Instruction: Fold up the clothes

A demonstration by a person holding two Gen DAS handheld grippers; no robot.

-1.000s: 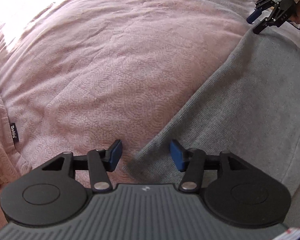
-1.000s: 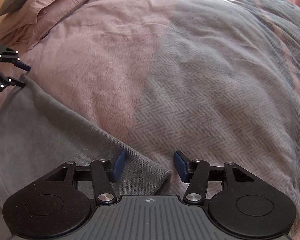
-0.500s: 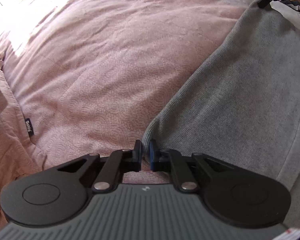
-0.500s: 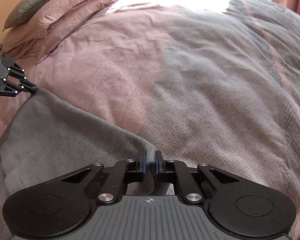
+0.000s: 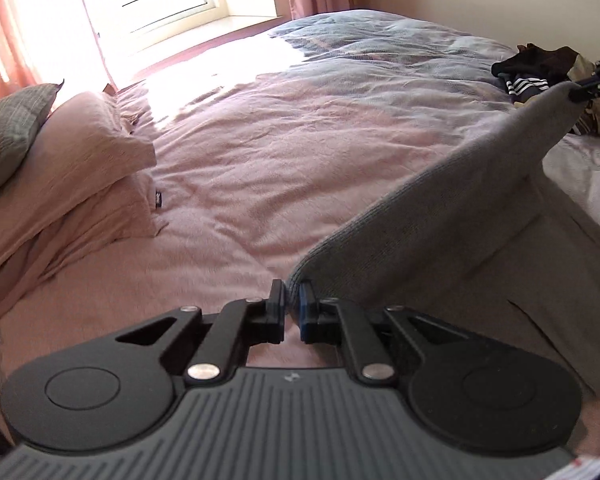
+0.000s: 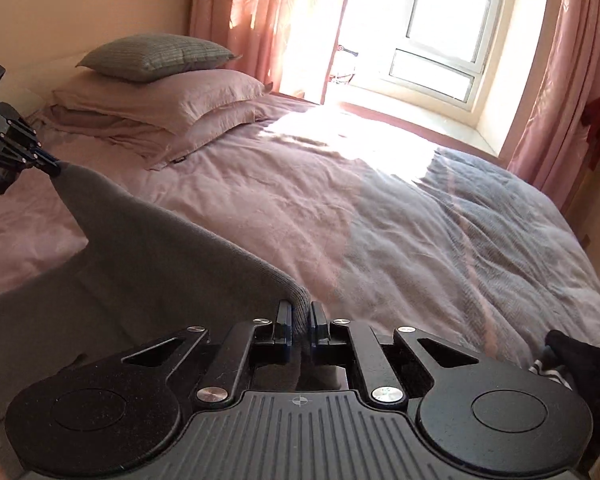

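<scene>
no baskets or bins show here, just a wide bed [image 6: 380, 216] with a pink and grey cover. a grey garment [image 5: 440, 232] hangs stretched above the bed's near edge, held up by two corners, its lower part draping down onto the cover. the left gripper [image 5: 291, 304] has its jaws pressed nearly together, pinching one corner of the garment; in the right wrist view it sits far left, clamped on that same corner. the right gripper [image 6: 299, 320] is likewise closed on the other corner, cloth bunched between the blue pads [image 6: 283, 318]. pink pillows [image 6: 160, 100] are stacked at the left with a grey cushion [image 6: 156, 56] on top. a pile of dark clothes [image 5: 540, 68] lies on the right of the bed. the window [image 6: 440, 24] glares at the far side between pink curtains [image 6: 252, 16].
</scene>
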